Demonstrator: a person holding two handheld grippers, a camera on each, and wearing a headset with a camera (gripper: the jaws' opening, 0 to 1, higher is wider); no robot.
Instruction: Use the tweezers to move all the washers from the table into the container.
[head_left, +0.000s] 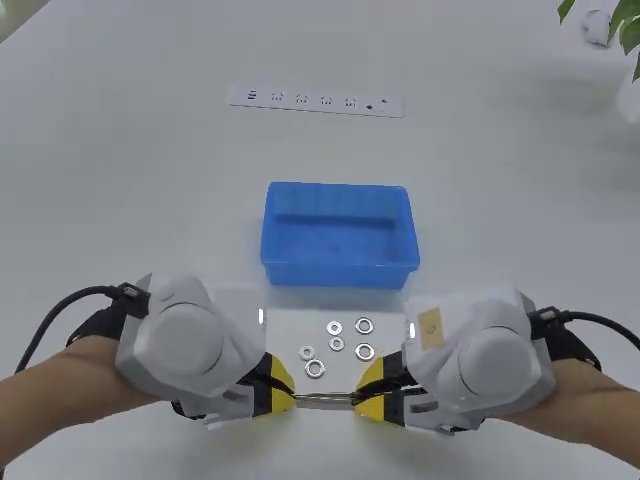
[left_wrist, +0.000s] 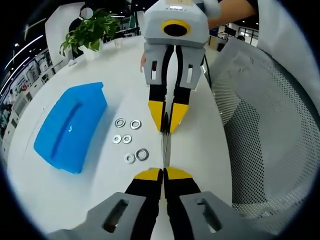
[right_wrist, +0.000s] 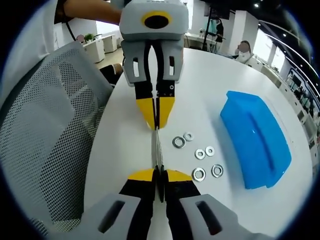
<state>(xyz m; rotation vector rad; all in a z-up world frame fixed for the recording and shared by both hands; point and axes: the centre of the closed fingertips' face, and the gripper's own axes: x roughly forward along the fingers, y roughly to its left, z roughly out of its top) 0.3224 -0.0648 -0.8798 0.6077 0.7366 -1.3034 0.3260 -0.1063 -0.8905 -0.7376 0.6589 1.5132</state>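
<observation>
**Both grippers clamped on the tweezers, washers on the table**

Head view: the left gripper (head_left: 280, 386) is at lower left of the frame and the right gripper (head_left: 372, 392) at lower right, with their yellow tips facing each other. The tweezers (head_left: 325, 398) run level between them, low over the white table (head_left: 500, 180).

The left jaws are pressed together on one end of the tweezers, and the right jaws are pressed together on the other end. Can't tell which end is the tweezer tip.

Six washers (head_left: 336, 344) lie flat on the table in a small cluster just above the tweezers in the frame. The blue container (head_left: 340, 272) sits at frame centre, open side up, just above the washers. A power strip (head_left: 315, 100) lies at top centre, well apart from the container.

Left gripper view: the container is at left, with the washers between it and the tweezers. A mesh chair (left_wrist: 270, 125) is at right and a plant (left_wrist: 90, 32) at upper left.
</observation>
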